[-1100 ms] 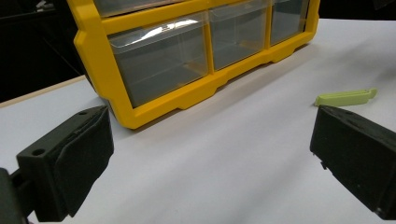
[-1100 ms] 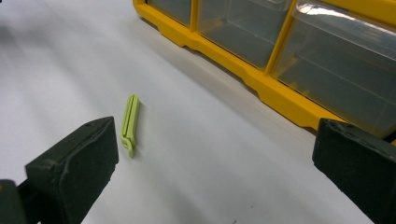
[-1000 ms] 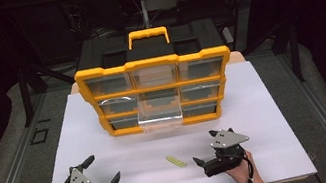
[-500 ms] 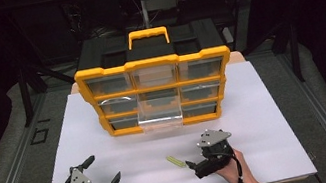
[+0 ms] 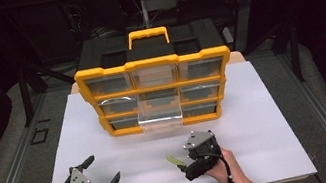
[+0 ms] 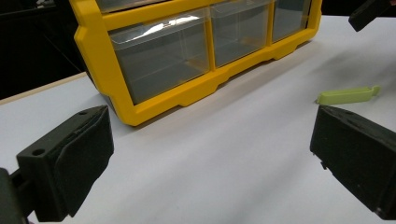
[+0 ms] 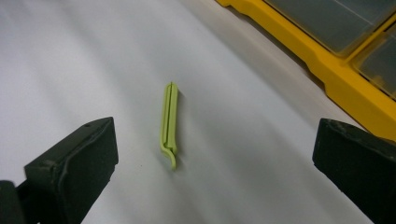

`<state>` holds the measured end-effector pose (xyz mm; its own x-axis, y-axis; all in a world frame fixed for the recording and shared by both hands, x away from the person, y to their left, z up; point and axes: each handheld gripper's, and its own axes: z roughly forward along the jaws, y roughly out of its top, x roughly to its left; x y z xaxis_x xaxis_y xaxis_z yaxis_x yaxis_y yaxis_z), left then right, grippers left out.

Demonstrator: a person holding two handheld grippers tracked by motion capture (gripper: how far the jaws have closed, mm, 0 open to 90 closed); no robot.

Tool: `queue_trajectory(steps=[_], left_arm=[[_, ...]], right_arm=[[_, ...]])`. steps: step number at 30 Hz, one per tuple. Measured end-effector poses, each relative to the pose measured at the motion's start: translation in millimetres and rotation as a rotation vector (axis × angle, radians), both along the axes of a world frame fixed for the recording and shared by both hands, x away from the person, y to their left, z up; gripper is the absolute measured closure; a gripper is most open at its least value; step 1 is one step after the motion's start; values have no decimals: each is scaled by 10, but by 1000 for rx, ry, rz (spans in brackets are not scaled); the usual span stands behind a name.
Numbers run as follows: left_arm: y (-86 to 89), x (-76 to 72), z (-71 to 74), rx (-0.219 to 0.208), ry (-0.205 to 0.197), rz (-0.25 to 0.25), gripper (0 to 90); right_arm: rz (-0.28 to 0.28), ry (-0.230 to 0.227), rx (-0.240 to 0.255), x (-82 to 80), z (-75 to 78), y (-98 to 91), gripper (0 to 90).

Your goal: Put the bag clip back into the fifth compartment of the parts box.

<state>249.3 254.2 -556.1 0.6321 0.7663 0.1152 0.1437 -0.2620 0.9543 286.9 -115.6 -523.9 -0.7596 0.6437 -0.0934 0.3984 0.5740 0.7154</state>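
Now, left hand-held gripper (image 5: 102,182): jaws wide apart, empty.
Right hand-held gripper (image 5: 184,169): jaws wide apart, empty, just beside green clip (image 7: 169,123).
Green clip: flat on white worktop (image 5: 267,119).

Organizer (image 5: 152,68): glossy yellow plastic frame, clear smooth plastic drawers (image 6: 161,51) catching glare. Green clip (image 7: 169,122): smooth matt plastic, lying on the matt white table surface (image 5: 267,119). Gripper jaws at six o'clock: black, dull, faintly textured pads (image 6: 88,163).
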Motion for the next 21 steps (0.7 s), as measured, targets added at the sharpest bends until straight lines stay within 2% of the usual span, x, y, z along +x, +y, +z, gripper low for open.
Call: queue_trajectory(steps=[7, 12, 15, 17, 20, 21], left_arm=[[1, 2, 0, 4, 0, -1, 0], [3, 2, -1, 5, 3, 0, 0], [2, 4, -1, 9, 3, 1, 0], [3, 5, -1, 9, 4, -1, 0], [5, 4, 0, 9, 4, 1, 0], [5, 7, -1, 8, 5, -1, 0]], right_arm=[[9, 9, -35, 6, -2, 109, 0], [24, 9, -85, 15, -4, 213, 26], [30, 4, -98, 16, -10, 258, 57], [28, 3, -113, 16, -11, 287, 128], [33, 6, -120, 21, -17, 313, 150], [31, 14, -142, 24, -27, 349, 218]])
